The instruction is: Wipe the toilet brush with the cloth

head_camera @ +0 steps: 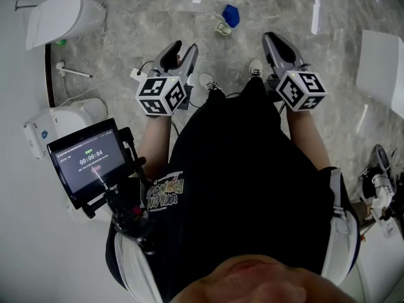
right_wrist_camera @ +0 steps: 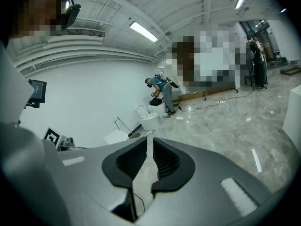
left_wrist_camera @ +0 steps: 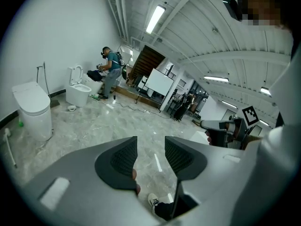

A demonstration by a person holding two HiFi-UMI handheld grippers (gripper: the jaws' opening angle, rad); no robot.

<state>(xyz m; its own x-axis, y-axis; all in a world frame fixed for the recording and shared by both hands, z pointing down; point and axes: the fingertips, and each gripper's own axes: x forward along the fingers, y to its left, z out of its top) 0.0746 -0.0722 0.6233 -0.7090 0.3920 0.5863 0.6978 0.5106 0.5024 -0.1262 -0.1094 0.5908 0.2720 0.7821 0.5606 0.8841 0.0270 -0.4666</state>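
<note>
Toilet brush (head_camera: 76, 72) stands upright at nine o'clock from my left gripper (head_camera: 182, 48), the nearer one, jaws half apart; my right gripper (head_camera: 273, 40) is narrow, both empty.

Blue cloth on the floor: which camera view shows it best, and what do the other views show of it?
The head view shows it best: the blue cloth lies in plain sight on the marble floor, nothing covering it. The left gripper view and the right gripper view show none of it; both look across the room.
</note>
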